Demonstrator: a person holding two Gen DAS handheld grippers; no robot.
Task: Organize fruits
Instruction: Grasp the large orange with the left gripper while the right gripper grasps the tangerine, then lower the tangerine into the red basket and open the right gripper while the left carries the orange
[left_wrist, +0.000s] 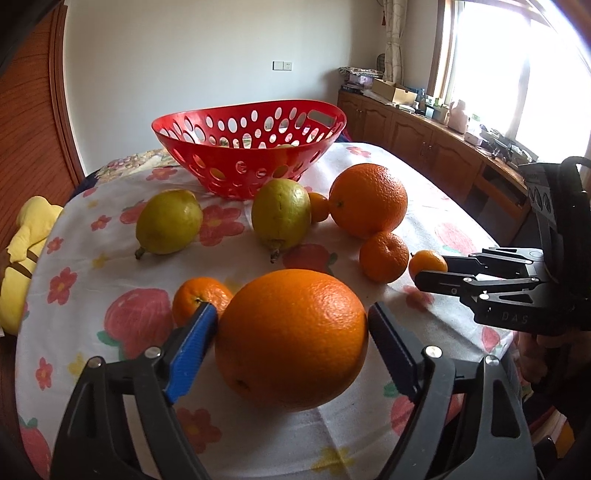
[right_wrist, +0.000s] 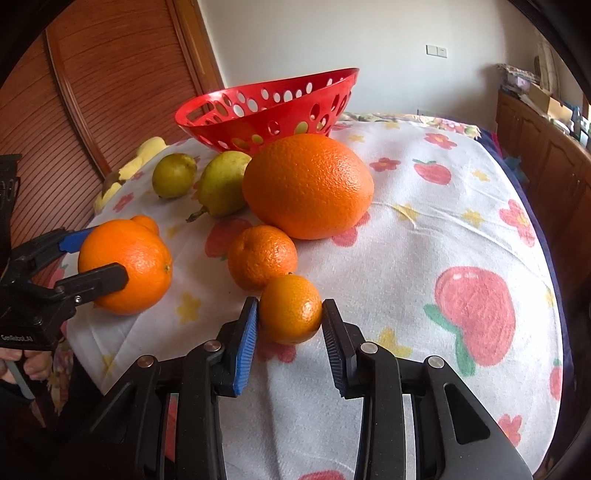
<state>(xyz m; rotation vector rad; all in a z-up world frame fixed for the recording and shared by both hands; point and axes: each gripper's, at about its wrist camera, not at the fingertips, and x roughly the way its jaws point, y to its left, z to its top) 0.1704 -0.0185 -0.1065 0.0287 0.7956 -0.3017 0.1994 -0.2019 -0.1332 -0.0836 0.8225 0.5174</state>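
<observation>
My left gripper (left_wrist: 291, 314) is shut on a large orange (left_wrist: 291, 339) near the table's front; it also shows in the right wrist view (right_wrist: 125, 267). My right gripper (right_wrist: 290, 308) is shut on a small tangerine (right_wrist: 291, 310), seen in the left wrist view (left_wrist: 428, 264) at the right. A red perforated basket (left_wrist: 251, 147) stands at the back. Two yellow-green lemons (left_wrist: 168, 221) (left_wrist: 280, 214), another large orange (left_wrist: 367, 199) and small tangerines (left_wrist: 384, 256) (left_wrist: 201, 297) (left_wrist: 318, 207) lie on the flowered cloth.
A yellow soft toy (left_wrist: 26, 251) lies at the table's left edge. A wooden door (right_wrist: 92, 103) stands behind the left side. Wooden cabinets (left_wrist: 424, 136) with clutter run under the window at the right.
</observation>
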